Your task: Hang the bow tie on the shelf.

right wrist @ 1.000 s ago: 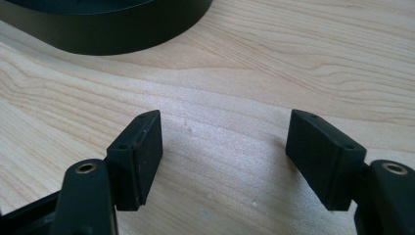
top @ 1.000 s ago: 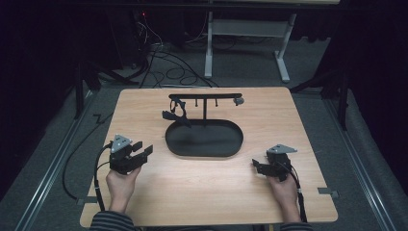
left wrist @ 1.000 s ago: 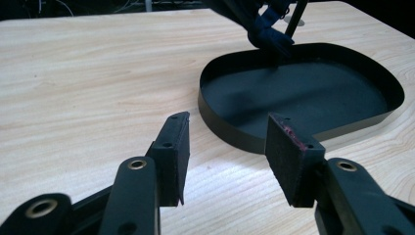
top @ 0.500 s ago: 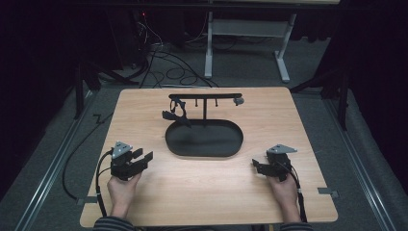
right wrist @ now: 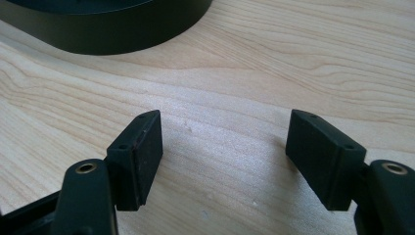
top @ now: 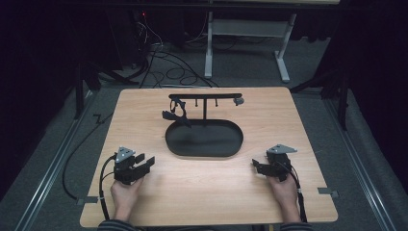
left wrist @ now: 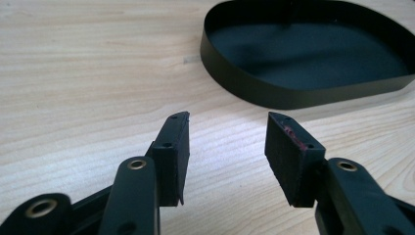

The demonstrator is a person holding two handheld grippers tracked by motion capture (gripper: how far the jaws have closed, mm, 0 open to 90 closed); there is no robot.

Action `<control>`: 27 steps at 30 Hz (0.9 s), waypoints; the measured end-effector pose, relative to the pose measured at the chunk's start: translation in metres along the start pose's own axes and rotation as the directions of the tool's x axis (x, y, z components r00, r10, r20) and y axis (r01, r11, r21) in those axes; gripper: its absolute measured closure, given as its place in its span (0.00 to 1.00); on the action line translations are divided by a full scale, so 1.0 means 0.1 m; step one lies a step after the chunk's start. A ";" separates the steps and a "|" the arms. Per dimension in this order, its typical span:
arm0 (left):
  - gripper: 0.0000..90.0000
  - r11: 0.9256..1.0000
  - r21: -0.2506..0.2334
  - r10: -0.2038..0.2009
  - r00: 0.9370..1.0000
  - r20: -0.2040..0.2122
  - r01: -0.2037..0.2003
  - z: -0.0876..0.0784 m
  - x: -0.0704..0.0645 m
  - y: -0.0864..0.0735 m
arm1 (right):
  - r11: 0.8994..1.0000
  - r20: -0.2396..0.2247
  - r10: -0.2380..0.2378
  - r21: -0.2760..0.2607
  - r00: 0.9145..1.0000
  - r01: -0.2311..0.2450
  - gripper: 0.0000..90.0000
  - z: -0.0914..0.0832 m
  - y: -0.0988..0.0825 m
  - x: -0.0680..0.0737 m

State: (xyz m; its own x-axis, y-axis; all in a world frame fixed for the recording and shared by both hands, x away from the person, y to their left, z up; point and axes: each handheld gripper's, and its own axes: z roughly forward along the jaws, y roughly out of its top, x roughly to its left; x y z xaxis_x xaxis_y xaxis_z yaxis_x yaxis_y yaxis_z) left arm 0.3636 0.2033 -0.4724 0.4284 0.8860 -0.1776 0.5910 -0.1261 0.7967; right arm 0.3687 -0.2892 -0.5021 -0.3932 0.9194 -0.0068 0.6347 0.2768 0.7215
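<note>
1. The bench (top: 207,192) is a pale wood top, and it carries everything else here; the floor beyond it is dark and strewn with cables.
2. A black oval tray (top: 204,139) sits near the middle of the bench, a little toward the far side. Its low wall (left wrist: 274,95) rises straight from the wood, and the inside looks bare in the left gripper view.
3. A black rack (top: 204,96) stands at the tray's far edge: one upright post and a long crossbar on top. Small pegs hang under the bar, and a dark strap-like item (top: 175,111) dangles from its left end. What that item is cannot be told.
4. The left tongs (top: 144,162) rest low over the bench near its front left, held in the person's left hand (top: 124,192). They point toward the tray and lie well apart from it. Their jaws are spread, with bare wood showing in the gap, and they pinch nothing. One pad (left wrist: 291,156) shows faint reddish marks.
5. The right tongs (top: 257,166) are near the front right of the bench, held in the right hand (top: 284,192). They point left, toward the tray's near right end, and are apart from it. Their jaws are spread wide over bare wood, with nothing between them.
6. A grey three-cornered plate (top: 281,149) tops the right tongs.
</note>
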 end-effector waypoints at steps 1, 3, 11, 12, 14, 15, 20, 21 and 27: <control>0.58 1.000 0.005 -0.001 1.000 -0.001 0.001 0.01 0.00 -0.01 | 1.000 0.000 0.000 0.000 1.000 0.000 0.35 0.00 0.00 0.00; 0.58 1.000 0.014 -0.002 1.000 -0.003 0.002 0.04 0.00 -0.04 | 1.000 0.000 0.000 0.000 1.000 0.000 0.35 0.00 0.00 0.00; 0.56 0.999 0.045 0.013 1.000 -0.020 -0.012 0.14 -0.02 -0.13 | 1.000 0.000 0.000 0.000 1.000 0.000 0.35 0.00 0.00 0.00; 0.56 0.999 0.048 0.016 1.000 -0.024 -0.014 0.15 -0.02 -0.14 | 1.000 0.000 0.000 0.000 1.000 0.000 0.35 0.00 0.00 0.00; 0.56 0.998 0.058 0.019 0.999 -0.030 -0.018 0.17 -0.02 -0.16 | 1.000 0.000 0.000 0.000 1.000 0.000 0.35 0.00 0.00 0.00; 0.56 0.998 0.061 0.023 0.999 -0.035 -0.021 0.19 -0.03 -0.16 | 1.000 0.000 0.000 0.000 1.000 0.000 0.35 0.00 0.00 0.00; 0.54 0.996 0.081 0.054 0.997 -0.062 -0.049 0.24 -0.05 -0.20 | 1.000 0.000 0.000 0.000 1.000 0.000 0.35 0.00 0.00 0.00; 0.54 0.995 0.085 0.064 0.995 -0.070 -0.058 0.26 -0.06 -0.21 | 1.000 0.000 0.000 0.000 1.000 0.000 0.35 0.00 0.00 0.00; 0.51 0.989 0.092 0.125 0.986 -0.112 -0.115 0.30 -0.13 -0.25 | 1.000 0.000 0.000 0.000 1.000 0.000 0.35 0.00 0.00 0.00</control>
State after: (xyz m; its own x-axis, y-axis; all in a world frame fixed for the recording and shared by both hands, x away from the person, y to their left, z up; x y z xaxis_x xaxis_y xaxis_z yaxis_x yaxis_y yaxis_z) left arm 0.3640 0.1812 -0.5072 0.4194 0.9077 -0.0103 0.5978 -0.2676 0.7557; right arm 0.3686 -0.2892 -0.5021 -0.3931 0.9195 -0.0070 0.6348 0.2769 0.7213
